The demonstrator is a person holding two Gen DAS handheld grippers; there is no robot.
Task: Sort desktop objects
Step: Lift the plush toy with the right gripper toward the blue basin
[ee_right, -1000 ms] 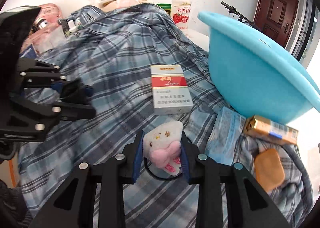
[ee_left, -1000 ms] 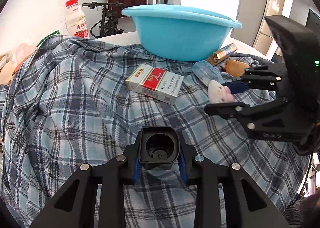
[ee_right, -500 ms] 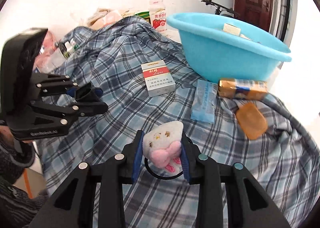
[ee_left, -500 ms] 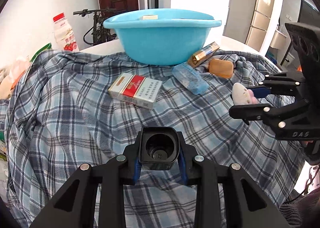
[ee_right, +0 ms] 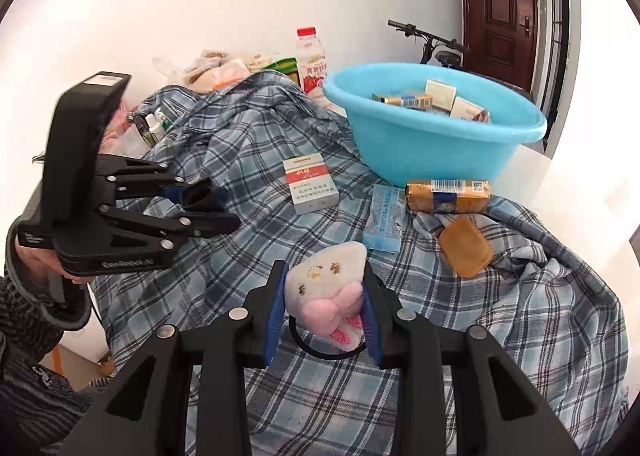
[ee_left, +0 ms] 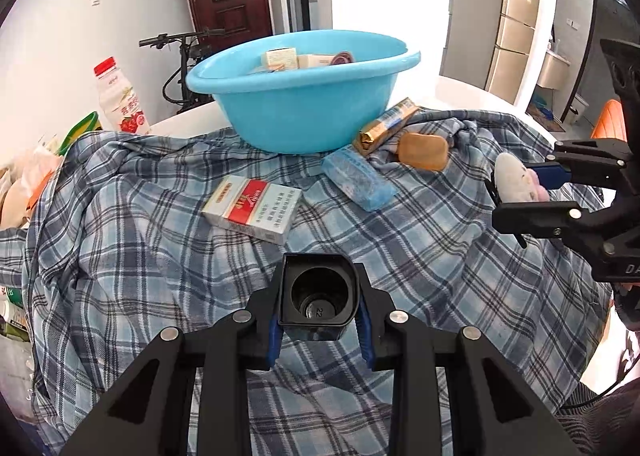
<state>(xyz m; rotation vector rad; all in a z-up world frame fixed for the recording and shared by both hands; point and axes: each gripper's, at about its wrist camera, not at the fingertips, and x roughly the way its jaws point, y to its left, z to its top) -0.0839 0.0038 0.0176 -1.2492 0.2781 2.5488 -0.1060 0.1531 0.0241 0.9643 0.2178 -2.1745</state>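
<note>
Black plastic filled my left gripper (ee_left: 319, 310): its blue pads were clenched on a small square black cap (ee_left: 318, 296), open end facing me, held above the plaid cloth (ee_left: 132, 256). My right gripper (ee_right: 325, 306) was clamped on a white plush hair tie (ee_right: 326, 288) with a pink bow, its black elastic loop hanging below. From the left wrist, the blue basin (ee_left: 304, 96) stood at twelve o'clock, already holding several small boxes. A red-and-white cigarette pack (ee_left: 254, 208) lay between the cap and the basin. At one o'clock lay a blue tissue packet (ee_left: 358, 182), with a gold wrapped bar (ee_left: 386, 126) and an amber soap bar (ee_left: 424, 150) beyond it. A milk bottle (ee_left: 120, 100) stood at ten o'clock.
</note>
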